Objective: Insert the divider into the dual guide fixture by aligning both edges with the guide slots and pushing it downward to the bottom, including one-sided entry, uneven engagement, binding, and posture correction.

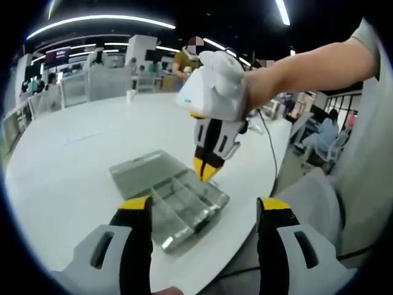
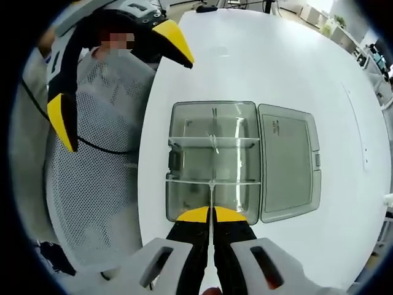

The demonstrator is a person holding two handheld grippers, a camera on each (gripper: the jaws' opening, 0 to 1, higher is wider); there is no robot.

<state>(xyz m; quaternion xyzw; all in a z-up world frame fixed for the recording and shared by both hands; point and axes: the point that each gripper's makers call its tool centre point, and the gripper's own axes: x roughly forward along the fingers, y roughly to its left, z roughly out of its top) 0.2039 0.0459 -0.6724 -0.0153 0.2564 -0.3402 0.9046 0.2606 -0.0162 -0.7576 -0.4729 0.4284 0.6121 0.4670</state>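
Divider, thin, clear, rigid, light, likely brittle, stands edge-on above the fixture. I hold its top edge with the right gripper clamped; left gripper gapes beside the fixture.

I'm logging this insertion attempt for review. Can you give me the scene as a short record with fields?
surface: white table
fixture: clear compartment box, lid open flat beside it
divider: thin clear strip, edge-on above the box
right gripper: shut on the divider, over the box's near end
left gripper: open, empty, near the table edge
in place: two cross dividers in the box
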